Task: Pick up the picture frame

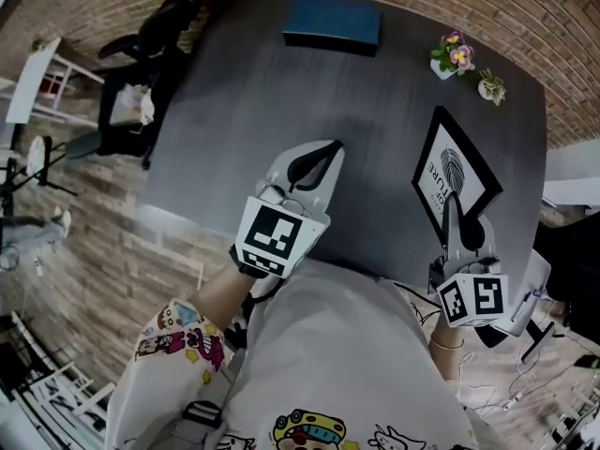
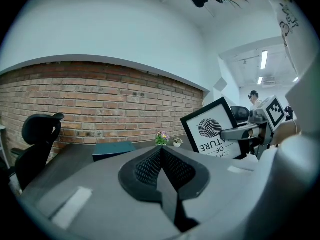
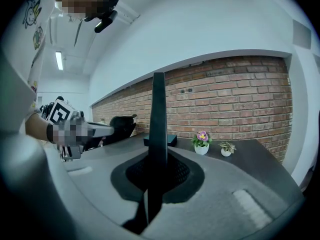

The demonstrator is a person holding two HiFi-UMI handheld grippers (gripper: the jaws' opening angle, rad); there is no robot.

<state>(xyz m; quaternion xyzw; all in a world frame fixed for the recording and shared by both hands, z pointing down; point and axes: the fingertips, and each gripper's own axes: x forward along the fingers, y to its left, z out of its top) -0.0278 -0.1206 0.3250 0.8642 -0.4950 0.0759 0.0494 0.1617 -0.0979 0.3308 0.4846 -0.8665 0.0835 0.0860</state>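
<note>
At right above the tabletop (image 1: 244, 111), the right hand-held gripper (image 1: 450, 204) clamps the frame (image 1: 469, 162) by its edge, holding it upright for the lift; the left hand-held gripper (image 1: 330, 148) hangs closed and empty.

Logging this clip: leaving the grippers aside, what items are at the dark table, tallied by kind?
picture frame: 1
potted plants: 2 (one flowering, one plain green)
dark blue box: 1
Total: 4
</note>
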